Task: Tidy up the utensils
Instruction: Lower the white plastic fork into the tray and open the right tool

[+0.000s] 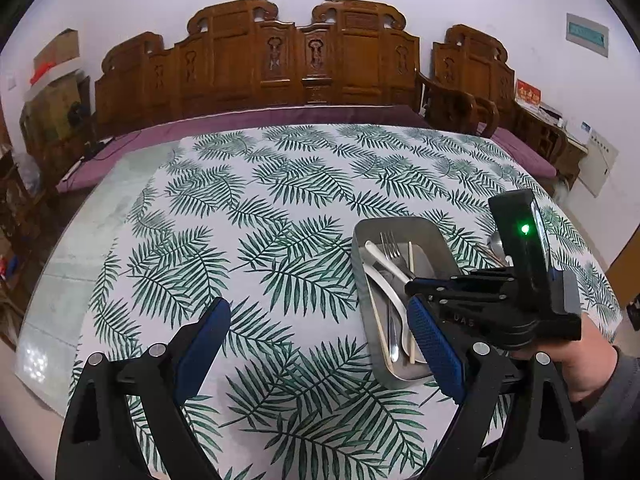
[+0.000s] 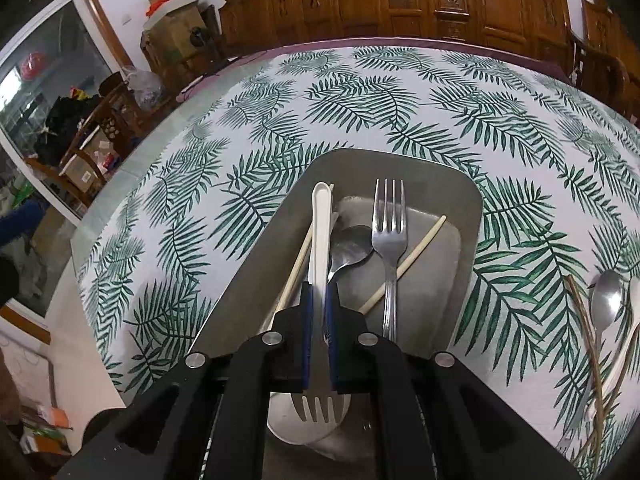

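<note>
Inside metal tray [image 2: 460,200]: forks, spoons, chopsticks.

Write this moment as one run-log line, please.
right tool shut on silver metal fork | over grey rectangular metal tray | left tool open, empty

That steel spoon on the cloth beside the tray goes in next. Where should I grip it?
Take the steel spoon by its thin handle just below the bowl, coming from above and closing across its width: it lies flat, with thin sticks close alongside.
</note>
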`<move>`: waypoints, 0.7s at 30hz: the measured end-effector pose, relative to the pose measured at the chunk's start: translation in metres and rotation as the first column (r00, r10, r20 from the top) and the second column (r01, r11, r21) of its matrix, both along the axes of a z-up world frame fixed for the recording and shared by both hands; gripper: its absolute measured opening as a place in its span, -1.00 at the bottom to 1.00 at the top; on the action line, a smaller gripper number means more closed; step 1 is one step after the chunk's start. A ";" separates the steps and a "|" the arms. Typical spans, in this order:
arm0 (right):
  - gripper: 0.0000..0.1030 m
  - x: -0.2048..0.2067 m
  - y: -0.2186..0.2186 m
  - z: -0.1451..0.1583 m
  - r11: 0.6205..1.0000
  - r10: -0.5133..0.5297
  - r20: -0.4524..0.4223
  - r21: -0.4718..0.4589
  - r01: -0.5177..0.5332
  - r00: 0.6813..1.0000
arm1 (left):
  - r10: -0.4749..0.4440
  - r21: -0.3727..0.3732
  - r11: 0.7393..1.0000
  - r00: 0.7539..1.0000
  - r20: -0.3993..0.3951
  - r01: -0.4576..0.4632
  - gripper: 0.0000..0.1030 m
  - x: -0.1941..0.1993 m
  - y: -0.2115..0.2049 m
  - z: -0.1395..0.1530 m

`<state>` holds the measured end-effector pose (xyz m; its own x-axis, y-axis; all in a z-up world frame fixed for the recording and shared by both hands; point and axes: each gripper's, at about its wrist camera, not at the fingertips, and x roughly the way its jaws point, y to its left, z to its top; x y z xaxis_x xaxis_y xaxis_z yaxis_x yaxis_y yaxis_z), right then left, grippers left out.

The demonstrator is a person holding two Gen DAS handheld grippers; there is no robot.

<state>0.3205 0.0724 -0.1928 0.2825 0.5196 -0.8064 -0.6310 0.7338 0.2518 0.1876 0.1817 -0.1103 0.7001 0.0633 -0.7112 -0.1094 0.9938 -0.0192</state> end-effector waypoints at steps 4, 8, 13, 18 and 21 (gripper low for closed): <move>-0.81 -0.004 -0.007 0.008 1.000 0.005 0.023 0.006 -0.005 1.000 | 0.003 0.005 1.000 1.000 0.007 -0.003 0.67 -0.004 -0.006 0.003; -0.81 -0.011 -0.028 0.023 1.000 0.001 0.054 0.029 -0.003 0.999 | -0.005 0.004 1.000 1.000 0.013 0.005 0.67 -0.007 -0.017 0.007; -0.81 -0.019 -0.066 0.041 0.999 -0.022 0.091 0.046 0.018 0.996 | -0.034 0.009 0.999 0.999 0.026 0.034 0.67 -0.007 -0.040 0.011; -0.81 -0.027 -0.113 0.055 0.998 -0.055 0.150 0.039 0.050 0.987 | -0.077 0.004 0.997 0.996 0.036 0.077 0.67 -0.006 -0.070 0.010; -0.81 -0.027 -0.145 0.058 0.997 -0.079 0.176 0.026 0.076 0.981 | -0.109 0.002 0.994 0.994 0.032 0.109 0.67 -0.003 -0.091 0.007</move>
